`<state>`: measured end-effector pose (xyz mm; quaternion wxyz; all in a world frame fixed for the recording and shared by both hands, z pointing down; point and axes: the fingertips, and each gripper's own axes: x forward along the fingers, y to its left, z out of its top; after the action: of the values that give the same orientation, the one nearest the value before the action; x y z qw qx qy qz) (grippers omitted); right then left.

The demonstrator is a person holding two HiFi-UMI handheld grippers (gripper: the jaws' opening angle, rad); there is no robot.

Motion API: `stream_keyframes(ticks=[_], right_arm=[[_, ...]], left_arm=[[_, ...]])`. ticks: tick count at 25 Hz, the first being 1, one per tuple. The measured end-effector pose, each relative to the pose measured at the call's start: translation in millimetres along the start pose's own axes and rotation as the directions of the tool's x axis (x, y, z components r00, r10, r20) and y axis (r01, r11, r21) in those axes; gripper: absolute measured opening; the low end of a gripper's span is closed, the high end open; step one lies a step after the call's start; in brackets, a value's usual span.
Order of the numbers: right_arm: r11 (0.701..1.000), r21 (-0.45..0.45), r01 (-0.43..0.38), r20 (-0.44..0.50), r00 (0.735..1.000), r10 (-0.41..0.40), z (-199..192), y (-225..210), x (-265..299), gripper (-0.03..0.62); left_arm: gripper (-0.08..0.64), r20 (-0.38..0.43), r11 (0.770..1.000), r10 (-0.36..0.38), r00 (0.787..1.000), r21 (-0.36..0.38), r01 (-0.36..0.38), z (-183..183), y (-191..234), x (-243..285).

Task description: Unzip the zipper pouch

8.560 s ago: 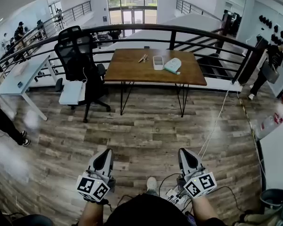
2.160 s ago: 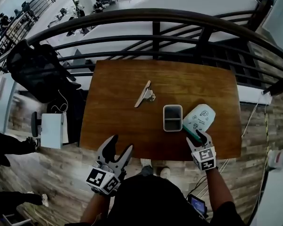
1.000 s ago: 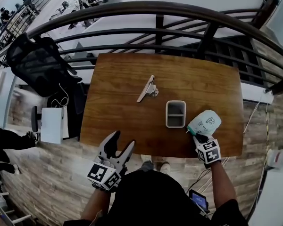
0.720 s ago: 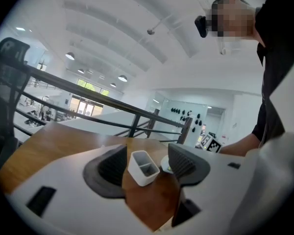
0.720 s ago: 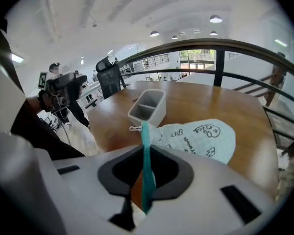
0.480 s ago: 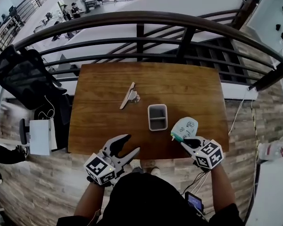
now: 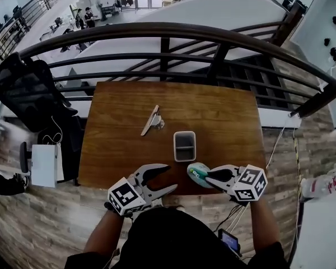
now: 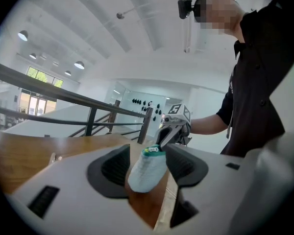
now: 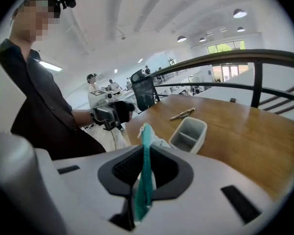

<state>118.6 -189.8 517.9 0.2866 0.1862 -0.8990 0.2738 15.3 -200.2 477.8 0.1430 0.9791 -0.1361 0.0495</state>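
The zipper pouch (image 7: 197,174) is white with a teal zipper edge and hangs in the air over the table's front edge. My right gripper (image 7: 210,176) is shut on it: in the right gripper view the teal zipper band (image 9: 146,173) is pinched between the jaws. My left gripper (image 7: 169,178) points at the pouch from the left, a little short of it. Its jaws are closing. In the left gripper view the pouch's white end (image 8: 146,173) shows between the jaws, and neither pad presses on it. Behind the pouch there is the right gripper (image 8: 169,132).
On the wooden table (image 7: 120,144) stand a grey two-compartment tray (image 7: 184,145) and a metal clip (image 7: 151,120). A dark railing (image 7: 157,32) runs behind the table. A black office chair (image 7: 28,88) is at the left. The person's body is just below both grippers.
The right gripper has lifted the pouch off the table and carried it left toward the front edge. The left gripper has come up toward it and its jaws have narrowed slightly.
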Motion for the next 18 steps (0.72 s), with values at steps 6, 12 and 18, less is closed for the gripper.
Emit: stream_keyframes(ticks=[6,12,18], right_arm=[[0.976,-0.081,-0.200,0.000,0.980,0.201,37.3,42.7,1.8,0.034],[0.940,-0.115,-0.323,-0.018,0.946,0.323,52.8,58.8,3.9,0.034],[0.920,-0.102,-0.378,-0.023,0.926,0.378,59.3,61.7,2.5,0.034]], left_arm=[[0.233,-0.070,0.985,-0.111,0.991,0.124,0.119,13.9,-11.5,2.3],[0.207,-0.165,0.945,-0.194,0.967,0.234,0.230,13.6,-19.4,6.6],[0.103,-0.222,0.901,-0.249,0.943,0.304,0.310,20.7,-30.7,10.1]])
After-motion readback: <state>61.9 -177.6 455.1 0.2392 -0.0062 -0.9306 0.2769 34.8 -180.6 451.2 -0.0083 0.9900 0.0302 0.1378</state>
